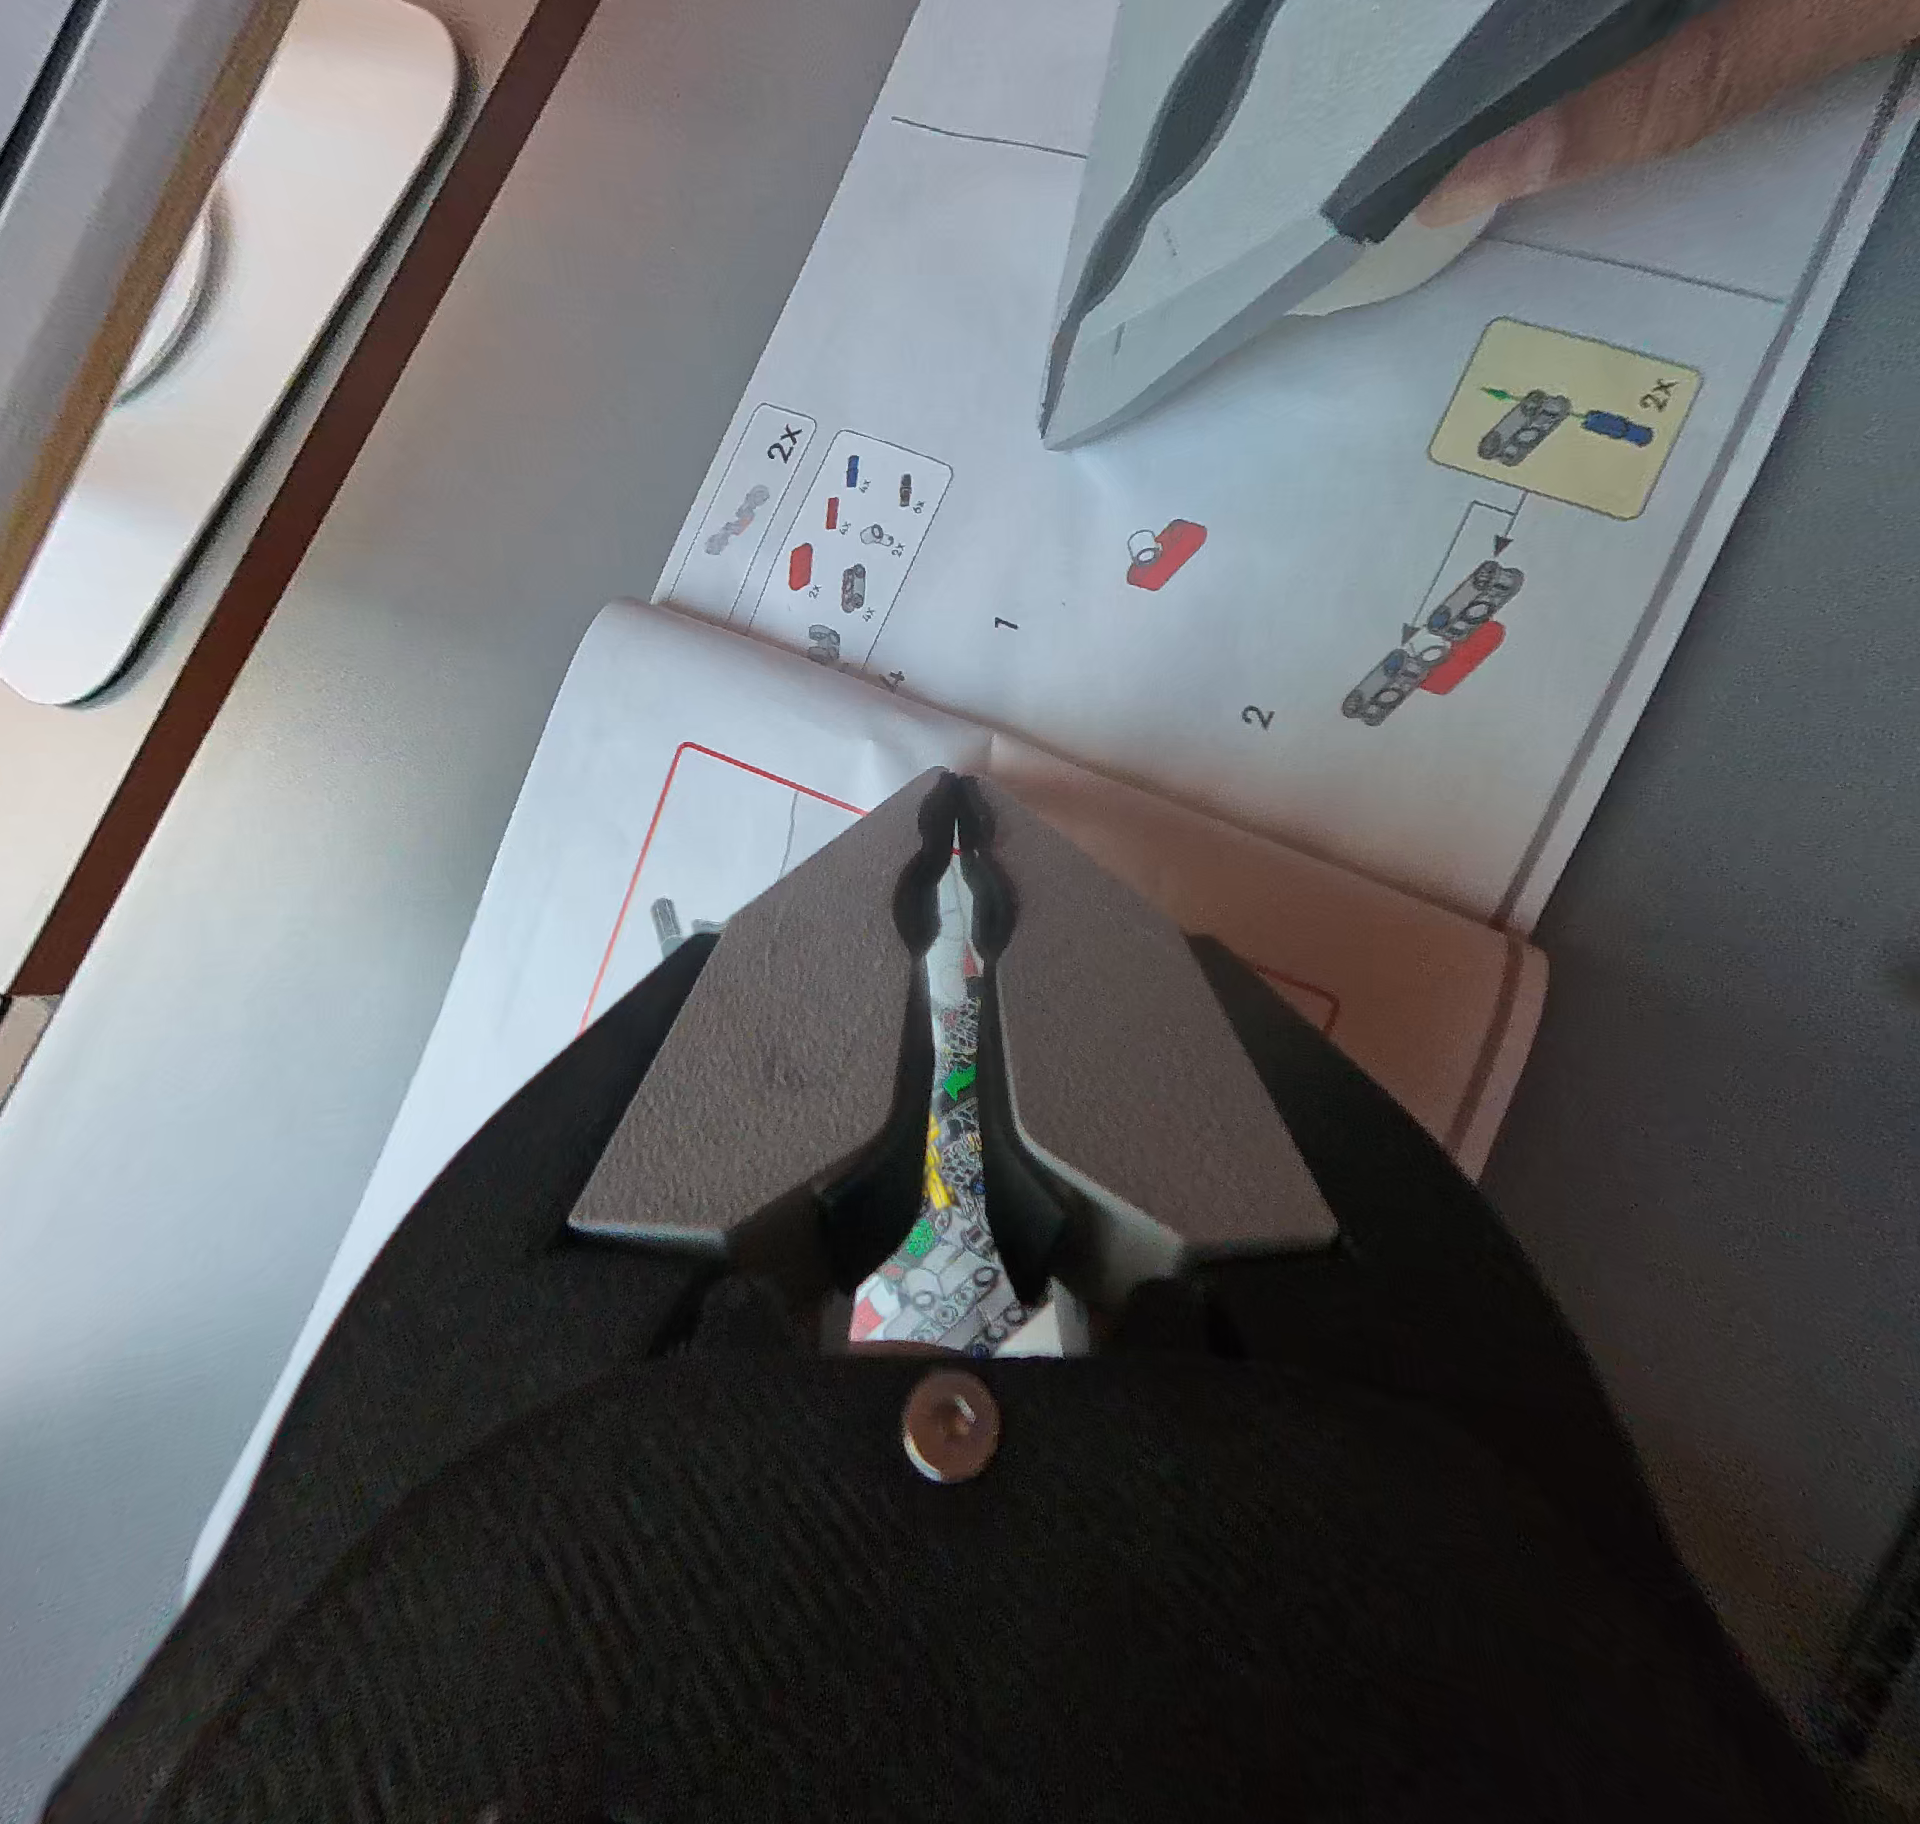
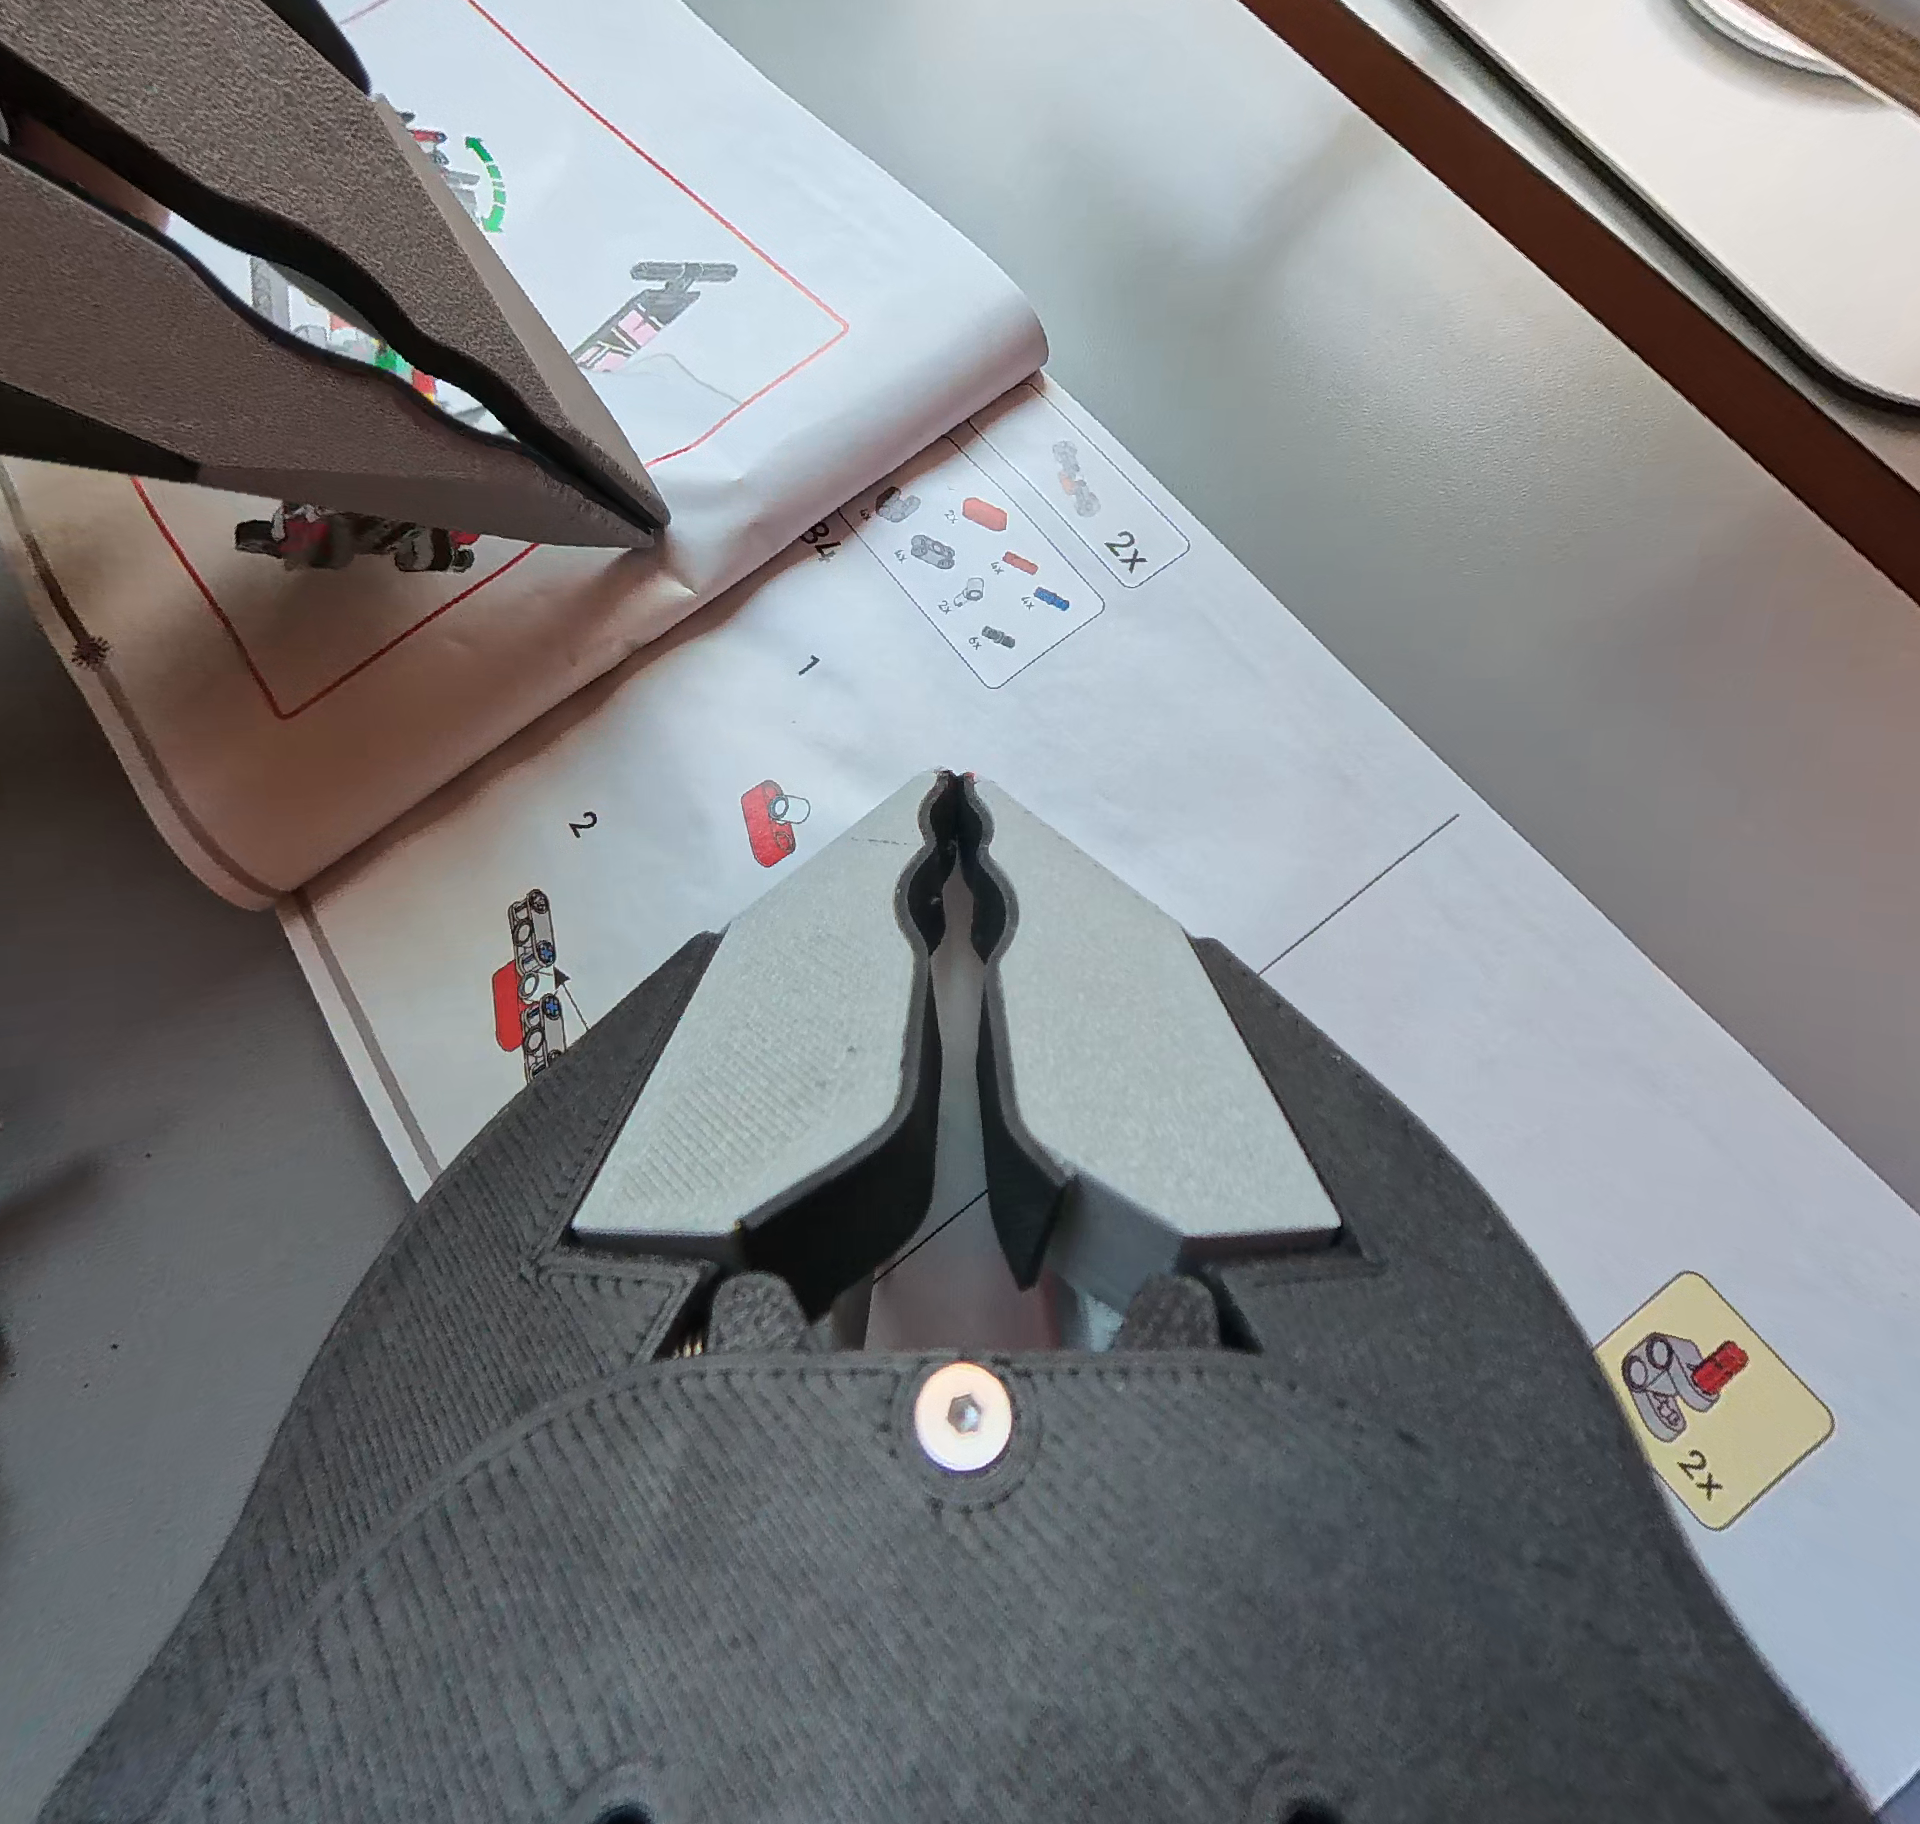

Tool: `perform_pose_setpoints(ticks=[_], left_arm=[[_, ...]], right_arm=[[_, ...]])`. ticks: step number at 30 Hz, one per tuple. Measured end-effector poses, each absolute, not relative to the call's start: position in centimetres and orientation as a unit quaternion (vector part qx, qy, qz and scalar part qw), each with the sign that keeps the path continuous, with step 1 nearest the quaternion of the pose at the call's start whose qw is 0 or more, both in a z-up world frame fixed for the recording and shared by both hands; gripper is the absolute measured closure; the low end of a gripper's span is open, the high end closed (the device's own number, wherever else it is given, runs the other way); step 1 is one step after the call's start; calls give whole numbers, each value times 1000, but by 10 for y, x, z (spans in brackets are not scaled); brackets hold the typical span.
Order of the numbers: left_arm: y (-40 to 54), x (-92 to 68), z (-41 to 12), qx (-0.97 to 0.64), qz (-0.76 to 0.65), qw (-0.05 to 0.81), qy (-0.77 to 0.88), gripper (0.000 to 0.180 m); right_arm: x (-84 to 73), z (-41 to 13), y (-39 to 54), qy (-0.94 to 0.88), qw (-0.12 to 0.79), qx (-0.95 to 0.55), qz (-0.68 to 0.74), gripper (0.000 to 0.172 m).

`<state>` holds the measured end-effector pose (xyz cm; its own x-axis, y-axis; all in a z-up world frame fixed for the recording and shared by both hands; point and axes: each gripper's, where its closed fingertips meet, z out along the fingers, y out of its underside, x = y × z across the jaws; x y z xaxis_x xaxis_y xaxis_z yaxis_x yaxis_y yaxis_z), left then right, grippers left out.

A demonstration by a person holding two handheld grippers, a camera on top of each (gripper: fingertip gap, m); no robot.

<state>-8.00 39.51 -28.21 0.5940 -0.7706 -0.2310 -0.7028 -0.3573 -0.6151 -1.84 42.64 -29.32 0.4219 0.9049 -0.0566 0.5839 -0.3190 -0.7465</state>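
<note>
Left wrist view: the left gripper point(image 1: 958, 787) has its jaws closed tip to tip, with nothing between them, and the tips are set down on the white turned page point(image 1: 727, 694) of an open building-instruction booklet point(image 1: 1247, 548), right at the page's curled edge beside the fold. Ahead and to the right of these tips lies the flat page with drawings of red and grey parts. Farther ahead on the right the right gripper point(image 1: 1055, 429), also closed, points its tip down at that flat page, a hand point(image 1: 1662, 101) behind it. The grey desk point(image 1: 520, 372) lies to the left.

Right wrist view: the right gripper point(image 2: 954, 782) is closed on nothing, with its tips over the flat page just right of a printed red piece point(image 2: 769, 824). Ahead to the left, the left gripper point(image 2: 649, 525) presses on the turned page point(image 2: 831, 216).
</note>
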Motion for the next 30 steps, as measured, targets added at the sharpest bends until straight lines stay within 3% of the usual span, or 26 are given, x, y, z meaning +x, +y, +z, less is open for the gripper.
perform_pose_setpoints(ticks=[18, 30], left_arm=[[390, -90, -293, -834, -26, 288, 471, 180], [379, -104, -268, -853, 36, 326, 405, 180]], right_arm=[[-18, -293, 427, -483, 335, -774, 236, 172], [-18, -289, 423, -499, 353, -759, 225, 172]])
